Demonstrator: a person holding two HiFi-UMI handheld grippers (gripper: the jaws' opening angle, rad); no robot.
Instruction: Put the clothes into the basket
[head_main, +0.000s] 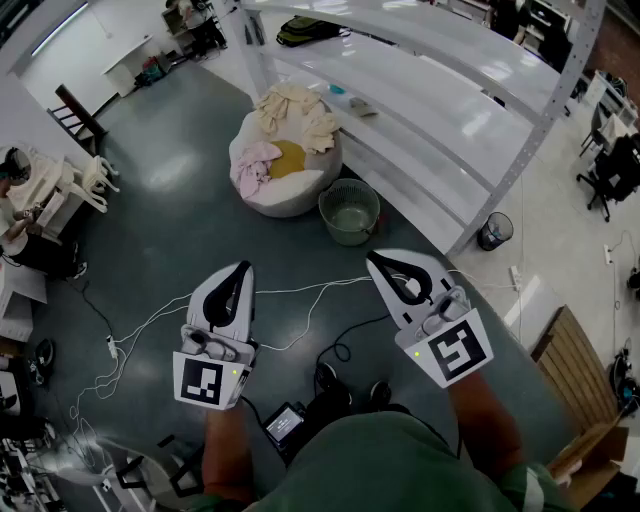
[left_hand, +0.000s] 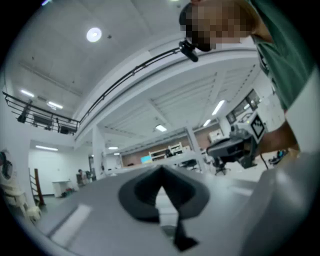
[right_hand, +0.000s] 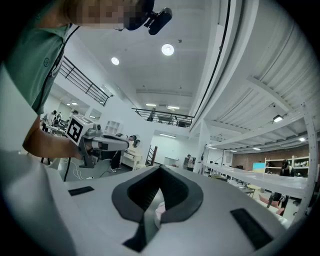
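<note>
Several clothes lie heaped on a white beanbag (head_main: 285, 198) on the floor: cream pieces (head_main: 295, 110), a pink one (head_main: 254, 166) and a yellow one (head_main: 288, 157). Just right of it stands a green round basket (head_main: 349, 211), which looks empty. My left gripper (head_main: 243, 266) and right gripper (head_main: 372, 256) are held level in front of me, well short of the beanbag and basket. Both are shut with nothing between the jaws. The left gripper view (left_hand: 161, 171) and right gripper view (right_hand: 160, 170) show only closed tips, the hall beyond, and the other gripper alongside.
A white metal shelving rack (head_main: 440, 110) runs diagonally behind the beanbag and basket. White cables (head_main: 300, 298) trail over the floor below the grippers. A small dark bin (head_main: 494, 231) stands right of the rack, and wooden slats (head_main: 575, 365) at the far right.
</note>
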